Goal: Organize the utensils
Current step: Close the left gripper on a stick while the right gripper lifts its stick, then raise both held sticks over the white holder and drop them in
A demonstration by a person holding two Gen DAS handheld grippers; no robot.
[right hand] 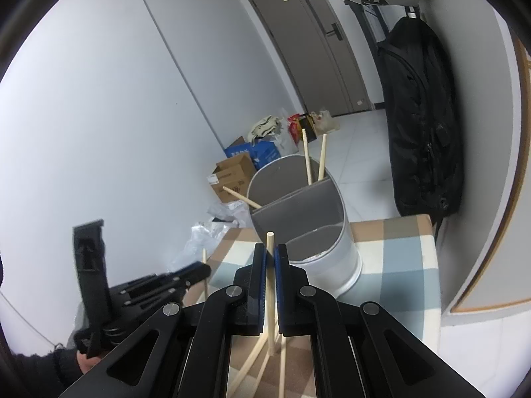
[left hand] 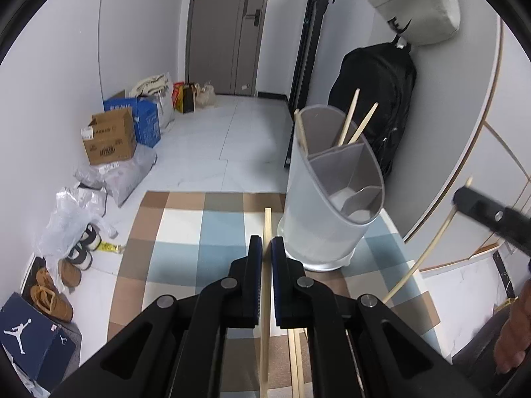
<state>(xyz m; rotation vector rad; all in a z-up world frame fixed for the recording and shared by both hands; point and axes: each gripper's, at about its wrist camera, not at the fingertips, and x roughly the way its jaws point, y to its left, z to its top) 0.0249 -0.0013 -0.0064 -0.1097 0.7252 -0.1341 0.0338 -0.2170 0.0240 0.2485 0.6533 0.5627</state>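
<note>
A: Gripping a chopstick each, both grippers. The left gripper (left hand: 266,243) is clamped on a chopstick (left hand: 266,229) that sticks up past its blue pads and runs down below them. The right gripper (right hand: 270,253) is clamped on its own chopstick (right hand: 270,242), tip just above the pads.

B: Where's the holder?

A: The holder (left hand: 318,219) stands on the checked cloth (left hand: 186,232), just ahead and to the right of the left gripper. In the right wrist view the holder (right hand: 325,252) is straight ahead, behind the stick's tip.

B: Anything in it?

A: Three sticks (right hand: 307,157) in the far compartment, behind the divider; two lean together, one slants toward the left rim. The nearer compartments show only grey inside.

B: More on the table?

A: Loose sticks (right hand: 282,364) lie on the cloth under the right gripper, fanned out.

B: Can each see the other?

A: Yes. The right gripper shows at the right edge of the left view with its stick curving down. The left one sits low left in the right view, held by a hand (right hand: 87,363) in a dark sleeve.
</note>
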